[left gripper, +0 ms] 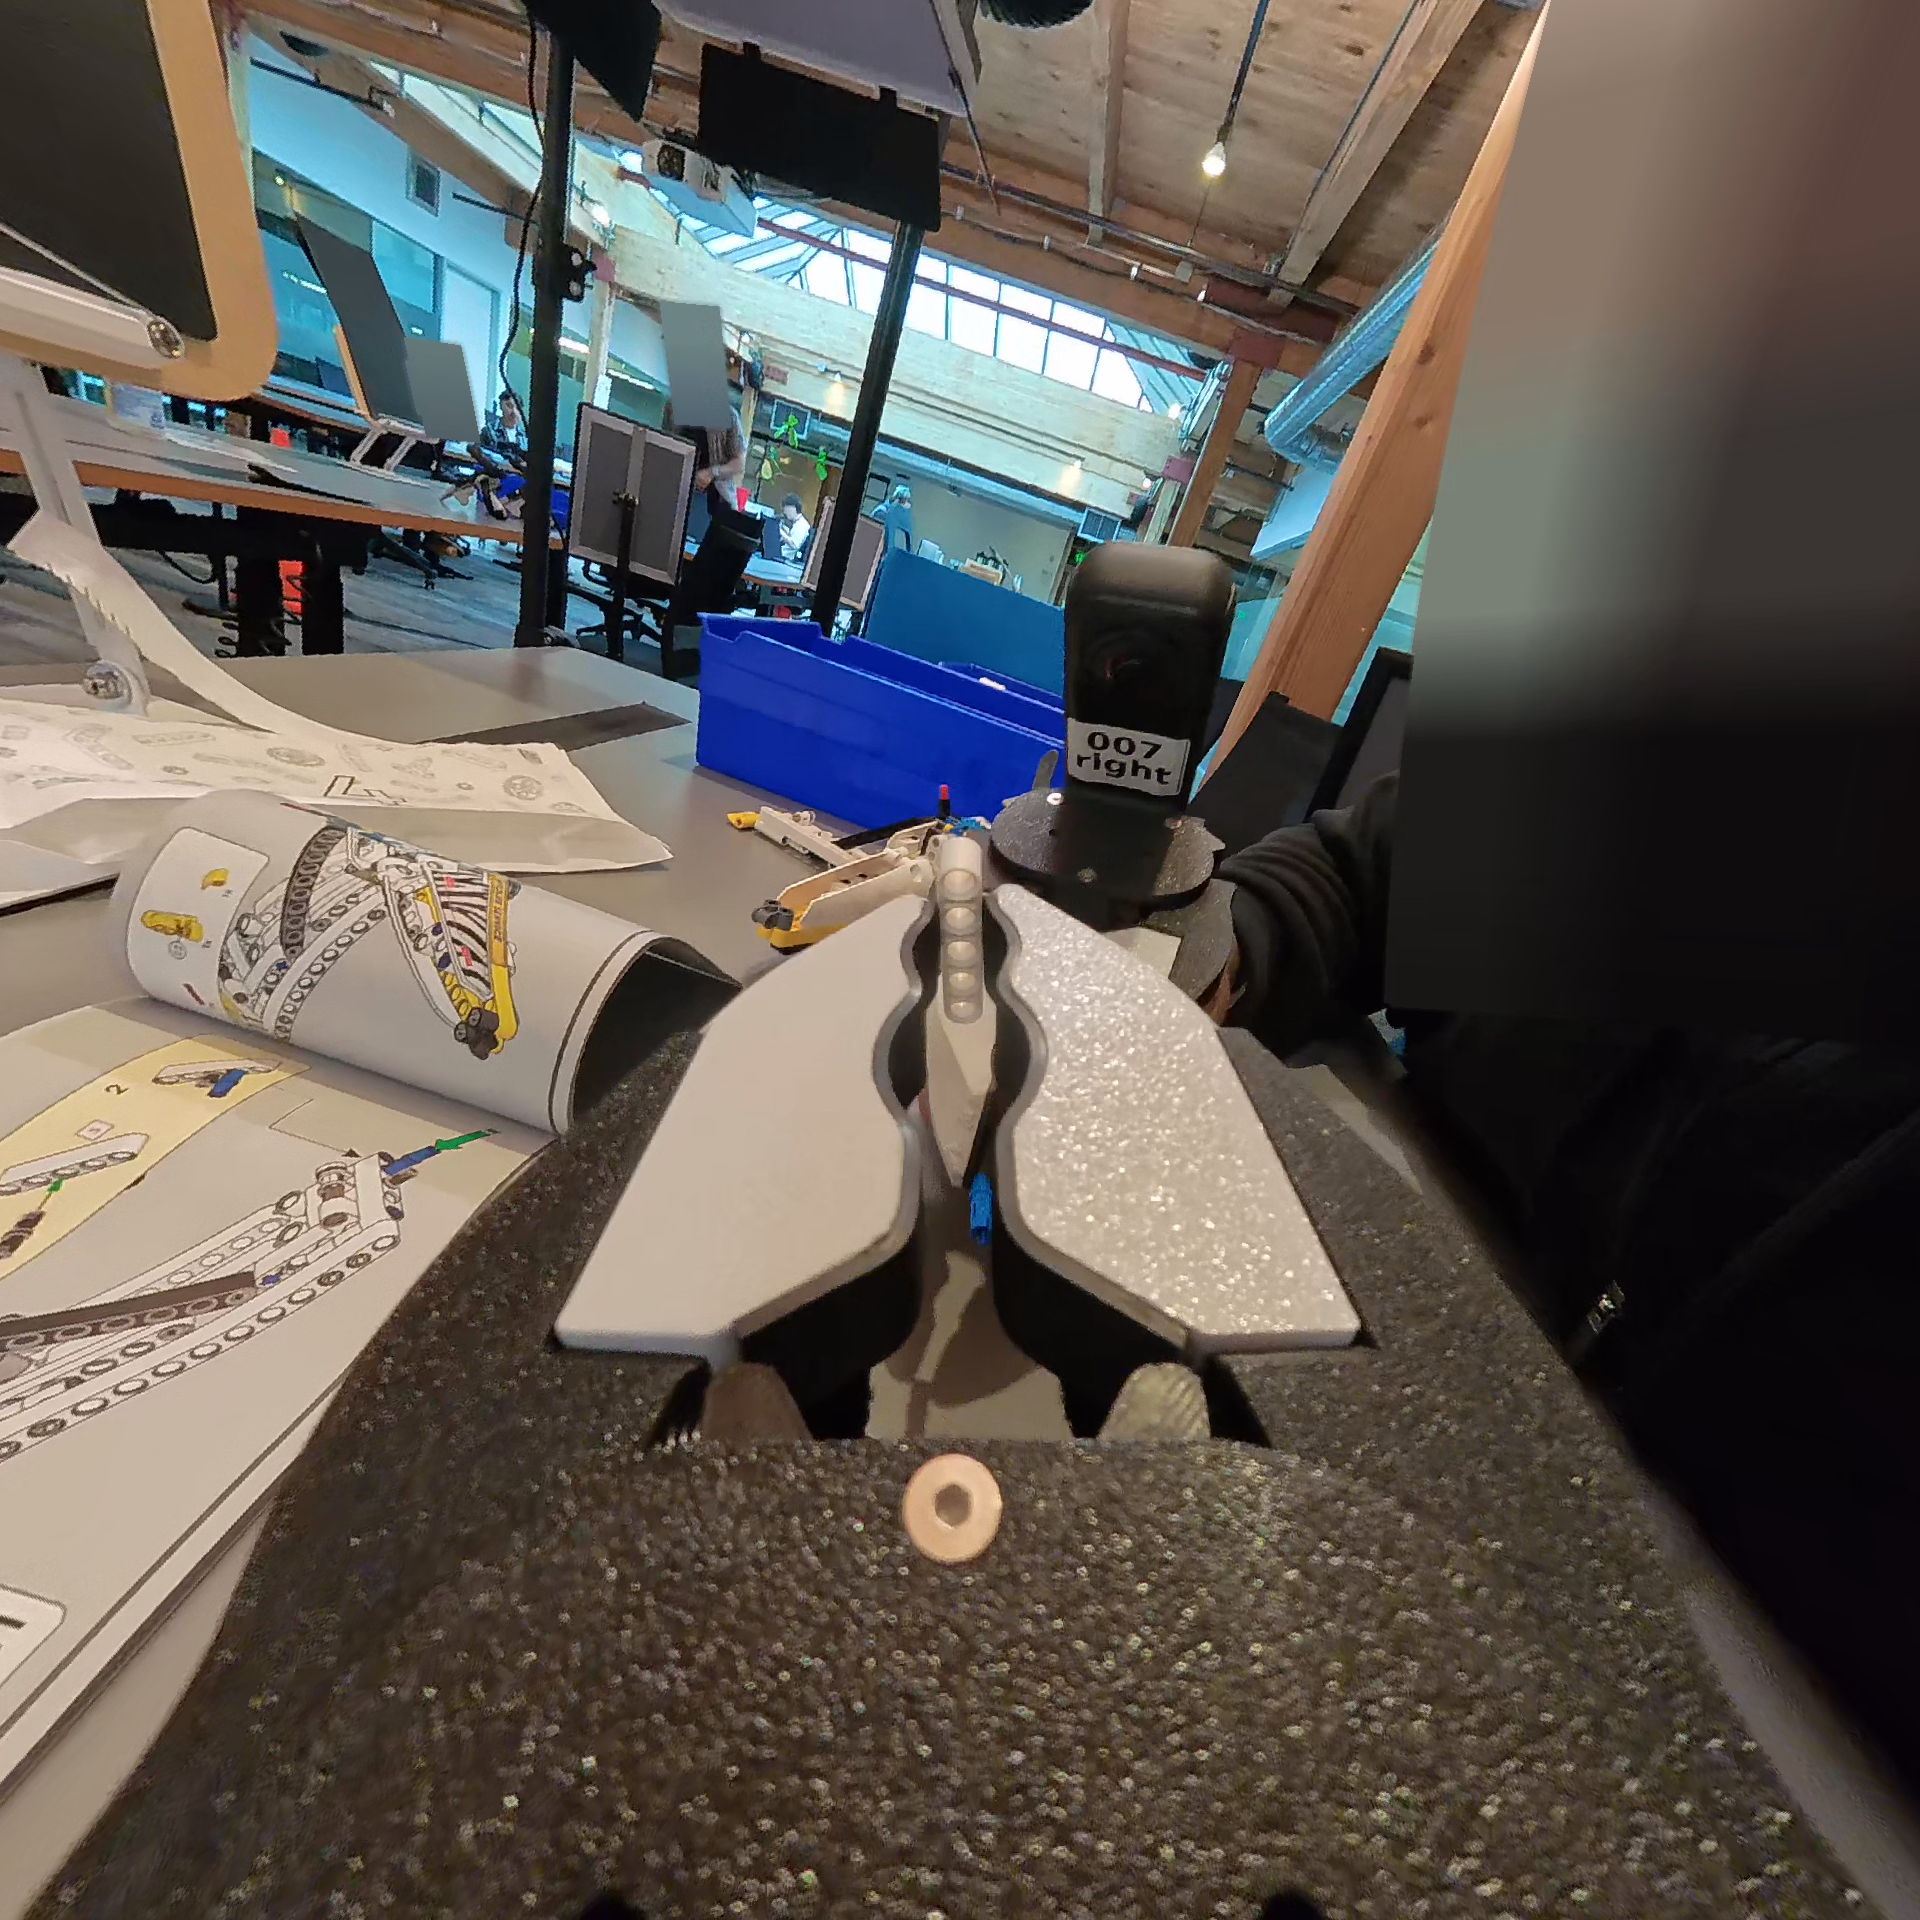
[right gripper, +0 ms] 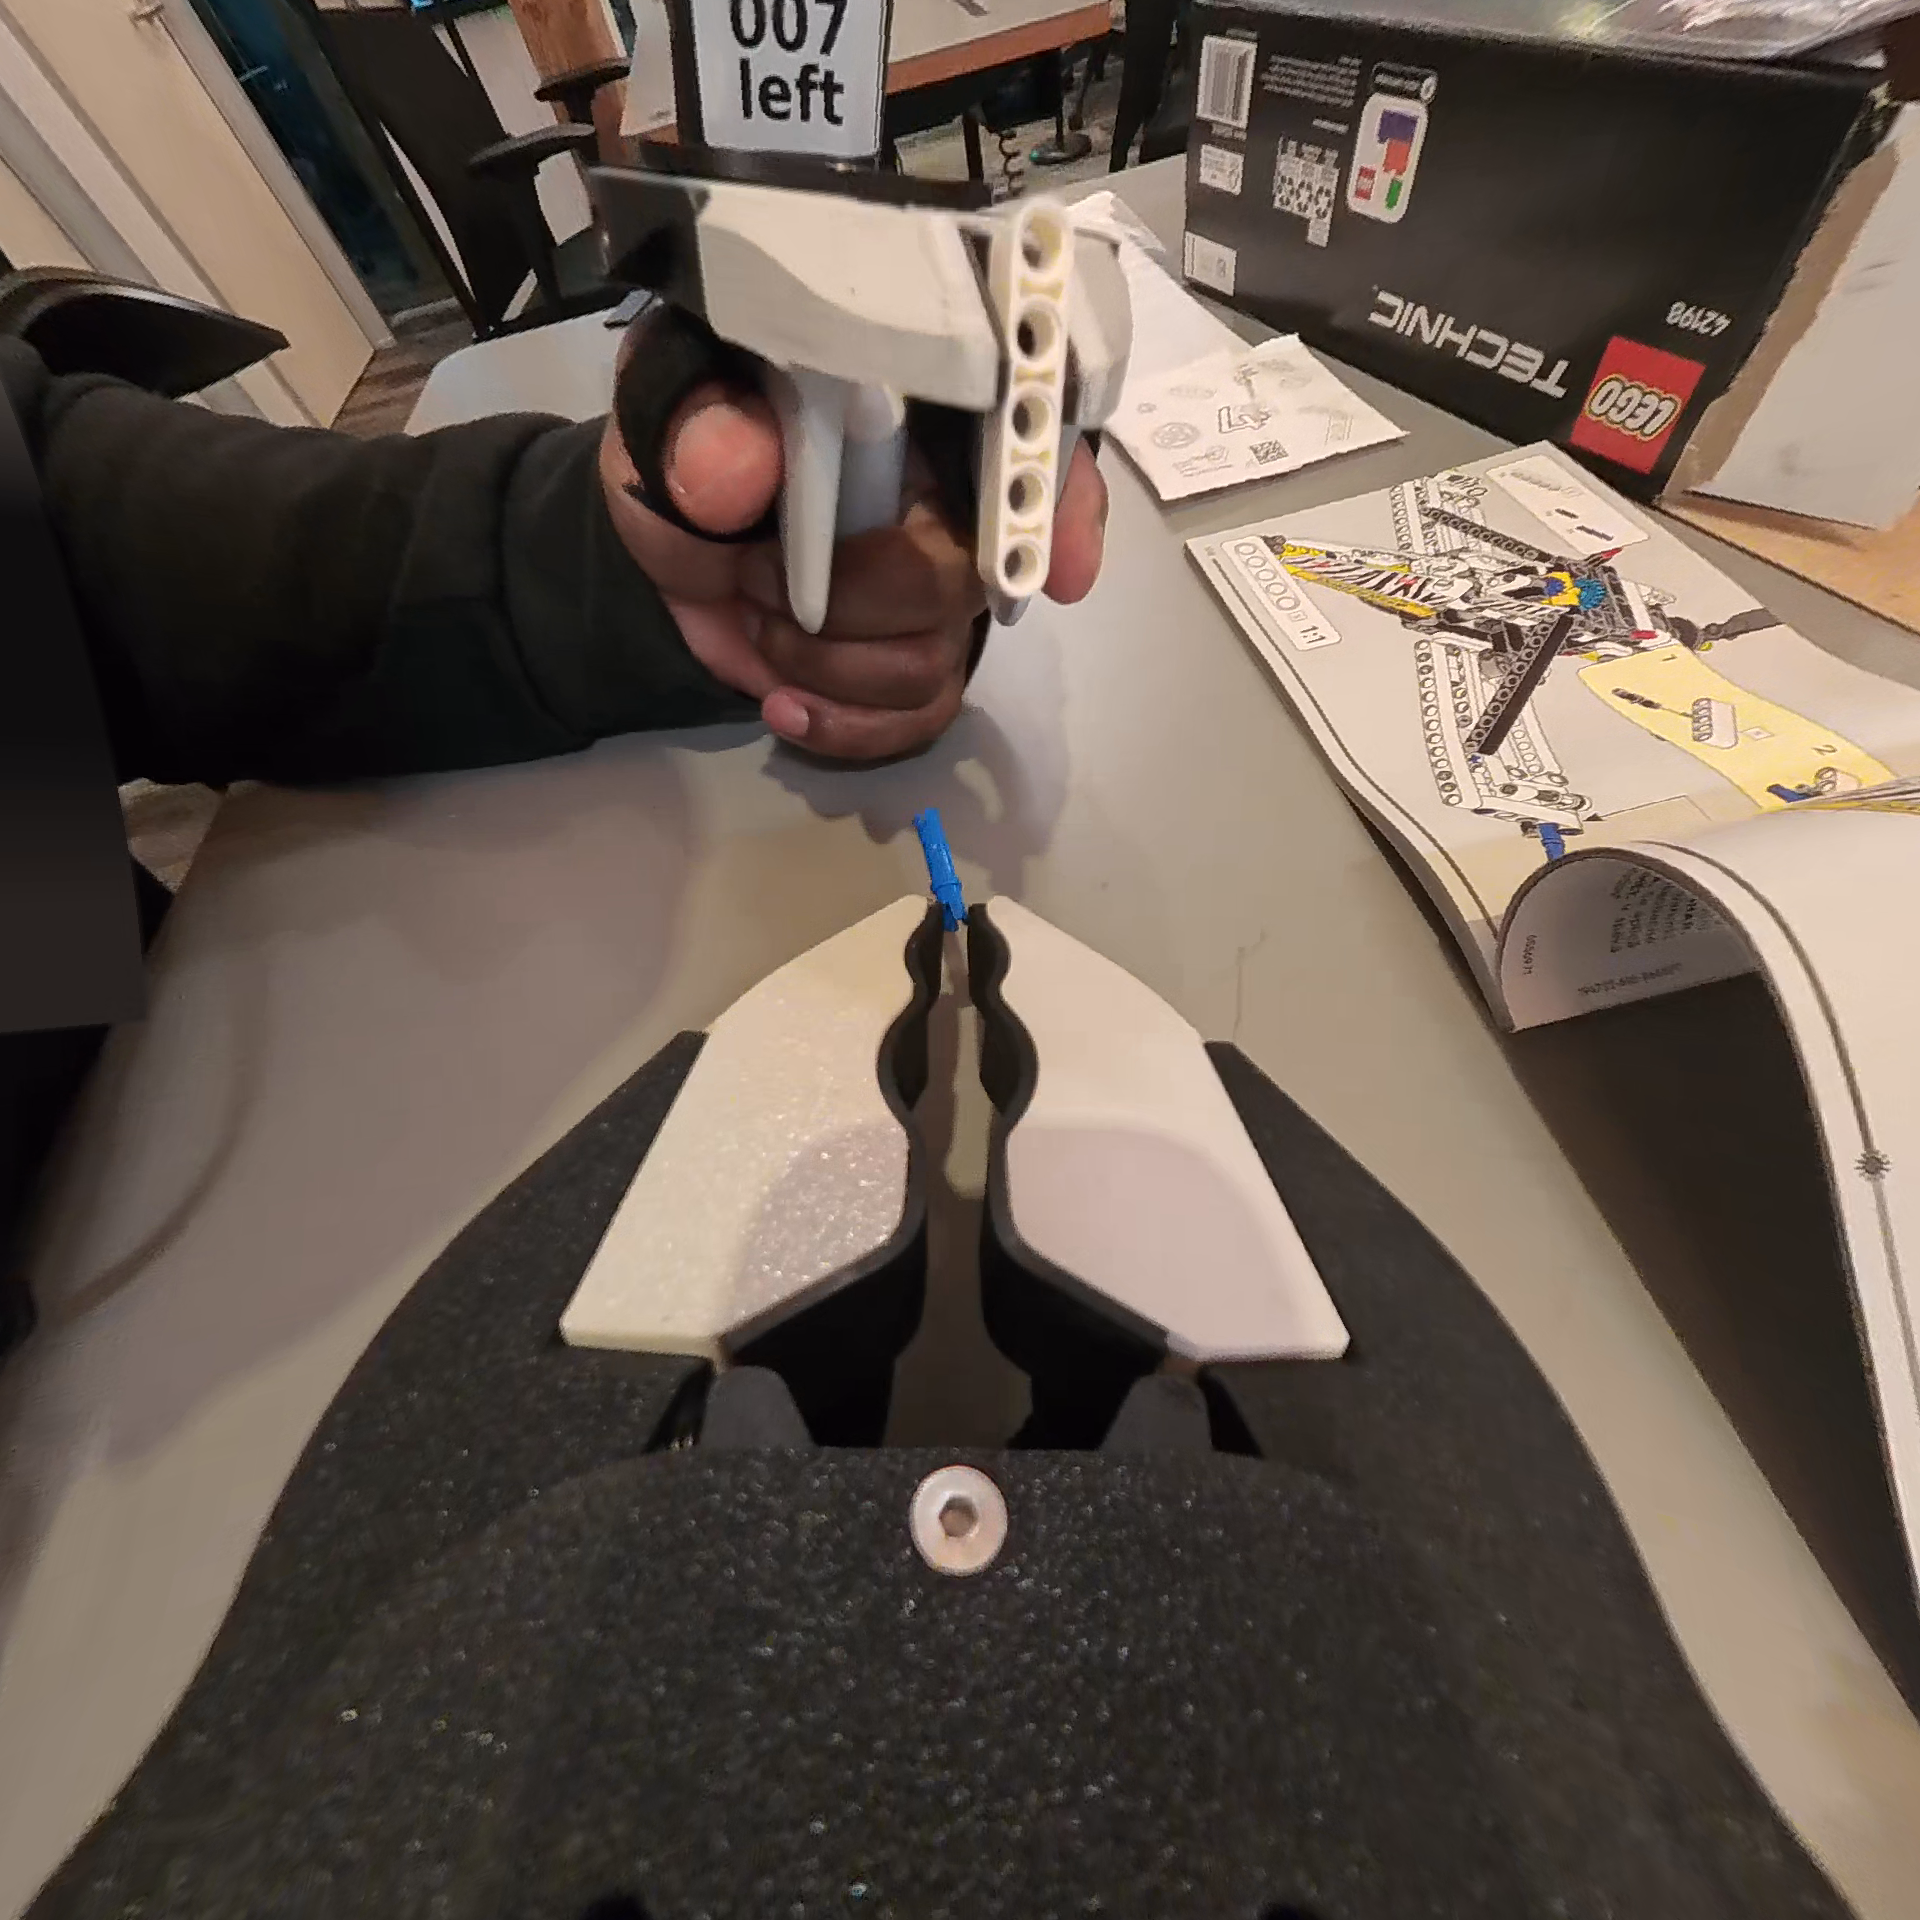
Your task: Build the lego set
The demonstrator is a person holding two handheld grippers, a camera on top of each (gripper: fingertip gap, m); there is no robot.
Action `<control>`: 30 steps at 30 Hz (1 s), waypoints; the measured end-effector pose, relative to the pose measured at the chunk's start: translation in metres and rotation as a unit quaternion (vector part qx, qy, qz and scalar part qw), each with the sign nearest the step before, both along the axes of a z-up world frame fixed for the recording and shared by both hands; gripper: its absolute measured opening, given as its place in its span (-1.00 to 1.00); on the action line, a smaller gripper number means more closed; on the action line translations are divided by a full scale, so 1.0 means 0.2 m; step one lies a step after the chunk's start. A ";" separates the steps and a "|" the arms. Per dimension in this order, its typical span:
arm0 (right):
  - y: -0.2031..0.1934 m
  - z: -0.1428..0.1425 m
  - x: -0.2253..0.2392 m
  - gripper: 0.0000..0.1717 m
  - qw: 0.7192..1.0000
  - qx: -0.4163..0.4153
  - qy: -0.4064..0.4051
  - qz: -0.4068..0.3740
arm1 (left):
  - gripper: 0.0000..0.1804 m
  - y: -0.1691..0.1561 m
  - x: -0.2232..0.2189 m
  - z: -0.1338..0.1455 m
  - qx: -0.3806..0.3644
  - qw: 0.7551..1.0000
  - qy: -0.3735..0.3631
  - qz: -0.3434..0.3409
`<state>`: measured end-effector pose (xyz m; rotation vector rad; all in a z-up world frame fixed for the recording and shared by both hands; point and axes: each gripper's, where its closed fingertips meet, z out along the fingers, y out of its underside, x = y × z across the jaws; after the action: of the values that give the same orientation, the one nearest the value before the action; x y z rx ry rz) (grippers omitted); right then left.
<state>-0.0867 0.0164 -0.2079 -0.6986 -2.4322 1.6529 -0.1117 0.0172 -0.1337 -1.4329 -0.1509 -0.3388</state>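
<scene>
Beam first: your left gripper (left gripper: 961,935) is pinching a white perforated beam (left gripper: 958,935) between both pads, the beam standing along the fingers with its tip poking past them. In the right wrist view that same beam (right gripper: 1023,416) shows five holes and hangs below the left gripper (right gripper: 1023,343), your hand (right gripper: 831,623) wrapped round the handle behind it. Your right gripper (right gripper: 953,920) is nearly pressed together, nipping the near end of a small blue pin (right gripper: 940,862) at the very fingertips; the pin juts out toward the beam, well short of it. In the left view a blue bit shows low between the fingers, too hidden to identify. Grey table (right gripper: 416,935) below. Open instruction booklet (right gripper: 1558,727) right, its near page curled over. Black set box (right gripper: 1507,208) far right, cut off by the frame. Blue bin (left gripper: 862,717) and a partly built white-and-yellow model (left gripper: 831,894) sit far in the left view, the model half hidden by the fingers.
</scene>
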 end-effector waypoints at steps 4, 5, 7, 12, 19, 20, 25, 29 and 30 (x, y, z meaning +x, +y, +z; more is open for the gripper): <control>0.02 0.02 -0.03 -0.95 1.000 -0.011 0.015 -0.021 | -0.92 0.01 -0.01 -0.03 -0.019 1.000 -0.005 0.003; 0.04 0.03 -0.05 -0.95 0.999 -0.011 0.022 -0.028 | -0.92 0.01 -0.01 -0.03 -0.022 1.000 -0.006 0.002; 0.05 0.04 -0.06 -0.95 0.999 -0.021 0.022 -0.033 | -0.92 0.01 -0.01 -0.05 -0.029 1.000 -0.008 0.003; 0.05 0.05 -0.07 -0.95 0.999 -0.030 0.021 -0.037 | -0.92 0.02 -0.02 -0.06 -0.034 0.999 -0.012 0.002; 0.05 0.05 -0.06 -0.95 0.999 -0.029 0.019 -0.034 | -0.92 0.02 -0.02 -0.06 -0.036 0.999 -0.013 0.002; 0.05 0.05 -0.06 -0.95 0.999 -0.029 0.019 -0.034 | -0.92 0.02 -0.02 -0.06 -0.035 0.999 -0.014 0.002; 0.05 0.05 -0.06 -0.95 0.999 -0.029 0.018 -0.034 | -0.92 0.02 -0.02 -0.06 -0.036 0.999 -0.014 0.001; 0.05 0.05 -0.06 -0.95 0.999 -0.030 0.019 -0.034 | -0.92 0.02 -0.02 -0.06 -0.036 0.999 -0.014 0.001; 0.05 0.05 -0.06 -0.95 0.999 -0.030 0.019 -0.035 | -0.92 0.02 -0.02 -0.06 -0.036 0.999 -0.014 0.001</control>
<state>-0.0995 0.0267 -0.1986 -0.7444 -2.3148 1.7029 -0.1153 0.0208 -0.1466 -1.4994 -0.1889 -0.3550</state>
